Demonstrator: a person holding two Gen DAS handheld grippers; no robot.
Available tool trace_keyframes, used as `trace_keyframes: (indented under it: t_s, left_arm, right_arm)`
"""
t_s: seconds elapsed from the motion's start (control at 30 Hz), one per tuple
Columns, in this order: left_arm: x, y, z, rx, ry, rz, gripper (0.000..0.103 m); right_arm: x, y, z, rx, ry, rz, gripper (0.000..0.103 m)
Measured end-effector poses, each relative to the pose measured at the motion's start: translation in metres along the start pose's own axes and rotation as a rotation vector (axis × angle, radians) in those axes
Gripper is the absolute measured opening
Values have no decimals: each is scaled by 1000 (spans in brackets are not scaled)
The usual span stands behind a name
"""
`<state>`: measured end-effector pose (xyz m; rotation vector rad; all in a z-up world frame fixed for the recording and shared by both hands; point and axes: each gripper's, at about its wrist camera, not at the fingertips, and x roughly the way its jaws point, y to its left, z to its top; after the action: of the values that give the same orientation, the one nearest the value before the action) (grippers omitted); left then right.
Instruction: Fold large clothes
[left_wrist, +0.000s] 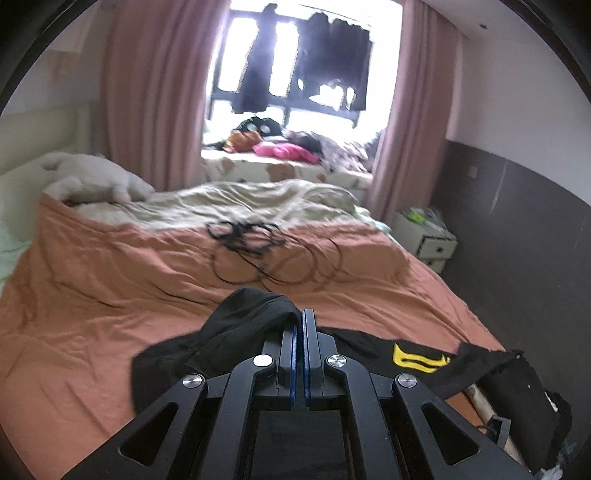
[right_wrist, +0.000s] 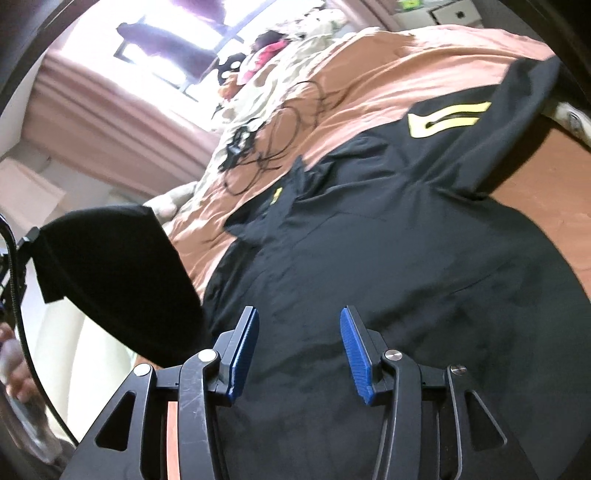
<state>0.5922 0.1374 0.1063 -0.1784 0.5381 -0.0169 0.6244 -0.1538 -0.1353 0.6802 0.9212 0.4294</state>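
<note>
A black jacket with yellow markings (right_wrist: 369, 229) lies spread on the orange bed cover (right_wrist: 369, 74). My left gripper (left_wrist: 299, 317) is shut on a black fold of the jacket (left_wrist: 236, 317), lifted above the bed; the lifted part shows at the left of the right wrist view (right_wrist: 118, 266). A yellow mark on the jacket (left_wrist: 421, 357) lies to the right of the left gripper. My right gripper (right_wrist: 299, 321) is open and empty, its blue pads (right_wrist: 243, 350) hovering just over the jacket's body.
Tangled black cables (left_wrist: 251, 240) lie on the orange cover (left_wrist: 92, 295) in mid-bed. A beige blanket (left_wrist: 240, 203) and a white plush toy (left_wrist: 96, 177) lie farther back. A white nightstand (left_wrist: 428, 236) stands at the right. Pink curtains (left_wrist: 155, 92) frame the window.
</note>
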Motion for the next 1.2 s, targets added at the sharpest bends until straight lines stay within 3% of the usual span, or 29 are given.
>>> trace_keyframes:
  t_s: [0.13, 0.23, 0.27, 0.33, 0.4, 0.47, 0.6, 0.93, 1.1, 1.2]
  left_arm:
    - [36, -26, -17, 17, 62, -55, 2]
    - [66, -46, -36, 33, 177, -96, 4]
    - [76, -50, -44, 34, 222, -100, 10]
    - [89, -54, -61, 18, 300, -139, 32]
    - [89, -56, -77, 1, 333, -155, 75]
    - [83, -59, -88, 3, 322, -174, 86]
    - [60, -45, -100, -29, 314, -161, 86]
    - [-4, 40, -139, -153, 207, 115, 86]
    - [-26, 86, -164, -280, 163, 161, 86]
    - [-26, 107, -176, -306, 148, 170, 85]
  right_arm:
    - [-1, -20, 12, 61, -8, -11, 47]
    - [-3, -29, 19, 88, -16, -13, 47]
    - [-3, -31, 20, 96, -15, -15, 47]
    - [-3, -34, 21, 111, -18, -21, 61]
    - [-2, -34, 20, 113, -19, -25, 64]
    - [-1, -33, 20, 107, -12, -21, 64]
    - [1, -31, 18, 100, -2, -28, 65]
    - [15, -1, 8, -48, 21, -83, 65]
    - [24, 29, -1, -182, 13, -115, 65]
    - [32, 45, -12, -265, 10, -150, 65]
